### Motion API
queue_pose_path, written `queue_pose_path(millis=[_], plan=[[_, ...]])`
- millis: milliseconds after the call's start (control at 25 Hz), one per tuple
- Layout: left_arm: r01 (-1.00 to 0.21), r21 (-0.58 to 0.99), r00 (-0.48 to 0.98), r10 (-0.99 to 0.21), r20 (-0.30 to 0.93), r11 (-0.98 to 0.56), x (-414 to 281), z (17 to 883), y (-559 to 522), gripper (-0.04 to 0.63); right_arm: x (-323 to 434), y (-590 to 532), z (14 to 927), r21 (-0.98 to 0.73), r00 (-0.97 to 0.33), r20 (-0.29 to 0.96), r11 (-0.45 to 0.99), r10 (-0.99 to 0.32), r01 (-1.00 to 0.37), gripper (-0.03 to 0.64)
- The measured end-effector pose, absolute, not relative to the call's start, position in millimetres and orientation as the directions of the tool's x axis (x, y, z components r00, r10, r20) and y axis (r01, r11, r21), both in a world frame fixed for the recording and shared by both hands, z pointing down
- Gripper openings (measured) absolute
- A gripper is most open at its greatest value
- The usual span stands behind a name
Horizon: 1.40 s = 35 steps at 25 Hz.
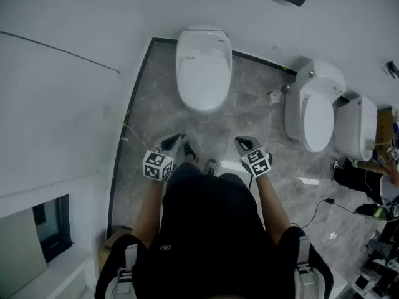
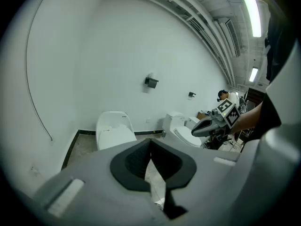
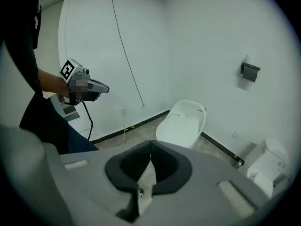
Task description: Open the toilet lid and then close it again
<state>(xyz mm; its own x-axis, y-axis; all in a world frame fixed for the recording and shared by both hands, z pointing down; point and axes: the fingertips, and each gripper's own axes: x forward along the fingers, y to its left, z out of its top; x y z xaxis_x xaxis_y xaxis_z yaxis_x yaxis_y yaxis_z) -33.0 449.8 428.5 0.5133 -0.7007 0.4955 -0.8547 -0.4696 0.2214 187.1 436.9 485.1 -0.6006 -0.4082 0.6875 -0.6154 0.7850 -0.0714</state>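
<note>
Holding both tools low by the body, the person has the left gripper (image 1: 179, 139) and right gripper (image 1: 240, 143) with jaws pressed together on nothing. Ahead on the grey floor (image 1: 156, 108), well apart from both, stands the white toilet (image 1: 203, 36), its lid (image 1: 202, 73) down. Best to step closer, slip one closed tip under the lid's front edge, and lift slowly.
</note>
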Motion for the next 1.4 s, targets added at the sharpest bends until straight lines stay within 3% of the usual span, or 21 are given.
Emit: queue_pose_path(millis=[880,1400], plan=[[-0.854,0.262,0.518,-0.679,0.520,-0.450,-39.6,446.2,404.6,0.011,192.2,380.3,502.4,-0.057,-0.556,0.718,0.760,-0.420,-0.647,0.003],[-0.808,0.301,0.585,-0.622,0.521,-0.507,-90.8,460.9,312.4,0.011,156.2,318.1,509.0,-0.041,-0.475,0.763,0.699,-0.439,-0.714,0.003]])
